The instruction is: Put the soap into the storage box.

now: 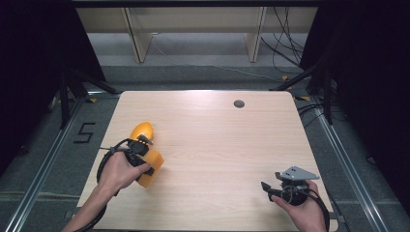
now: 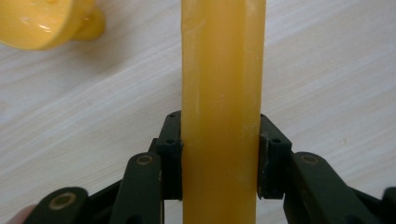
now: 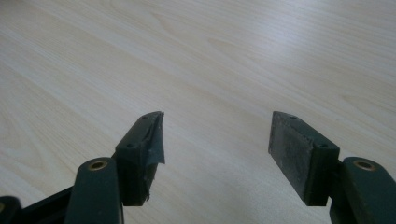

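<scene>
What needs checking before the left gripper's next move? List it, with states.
1. Left gripper pads clamp the yellow block on both sides: ok.
2. Block centred between the jaws: ok.
3. Yellow cup-like piece lies apart from the block: ok.
4. Right gripper open, nothing between its jaws: ok.
5. Right gripper far from the left across the table: ok.
6. Block clear of the tabletop: cannot tell.

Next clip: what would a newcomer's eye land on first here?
The yellow block clamped between the left gripper pads, at the table's left side. Just beyond it lies a rounded yellow piece. At the table's near right, the right gripper waits with jaws open over bare wood.
</scene>
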`<state>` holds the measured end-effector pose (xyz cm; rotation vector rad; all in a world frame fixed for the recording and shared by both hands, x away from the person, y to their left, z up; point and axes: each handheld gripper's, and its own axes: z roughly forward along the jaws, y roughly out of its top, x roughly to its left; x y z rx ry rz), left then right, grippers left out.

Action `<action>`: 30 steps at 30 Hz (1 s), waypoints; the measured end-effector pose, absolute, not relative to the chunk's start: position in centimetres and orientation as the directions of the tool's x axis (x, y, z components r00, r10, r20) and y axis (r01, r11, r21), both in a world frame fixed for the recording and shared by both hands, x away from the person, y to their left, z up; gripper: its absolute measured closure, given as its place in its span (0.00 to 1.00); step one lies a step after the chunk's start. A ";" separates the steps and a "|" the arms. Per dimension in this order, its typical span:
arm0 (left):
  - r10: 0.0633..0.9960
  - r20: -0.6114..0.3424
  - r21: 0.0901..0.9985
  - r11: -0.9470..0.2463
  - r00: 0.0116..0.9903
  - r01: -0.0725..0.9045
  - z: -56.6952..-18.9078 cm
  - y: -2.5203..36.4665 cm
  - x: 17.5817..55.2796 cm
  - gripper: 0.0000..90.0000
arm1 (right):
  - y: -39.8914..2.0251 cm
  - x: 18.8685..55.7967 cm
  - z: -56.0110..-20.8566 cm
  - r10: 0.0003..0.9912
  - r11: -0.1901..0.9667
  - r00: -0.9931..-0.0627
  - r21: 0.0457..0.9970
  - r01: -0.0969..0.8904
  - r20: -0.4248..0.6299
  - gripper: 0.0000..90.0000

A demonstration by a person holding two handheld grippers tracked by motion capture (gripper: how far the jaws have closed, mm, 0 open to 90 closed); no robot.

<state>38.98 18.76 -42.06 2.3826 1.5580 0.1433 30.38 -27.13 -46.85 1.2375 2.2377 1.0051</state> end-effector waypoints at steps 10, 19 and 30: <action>0.927 -0.096 0.302 -0.320 0.362 0.898 -40.9 19.8 40.1 0.67 | -27.1 30.3 -46.7 0.854 0.345 -0.520 0.745 0.571 0.003 0.40; 0.943 -0.102 0.297 -0.274 0.316 0.915 -40.2 20.4 41.2 0.68 | -27.2 30.3 -46.7 0.854 0.343 -0.520 0.748 0.568 0.003 0.40; 0.948 -0.098 0.303 -0.263 0.304 0.916 -39.4 20.6 42.2 0.67 | -27.2 30.4 -46.8 0.851 0.345 -0.526 0.759 0.551 -0.005 0.40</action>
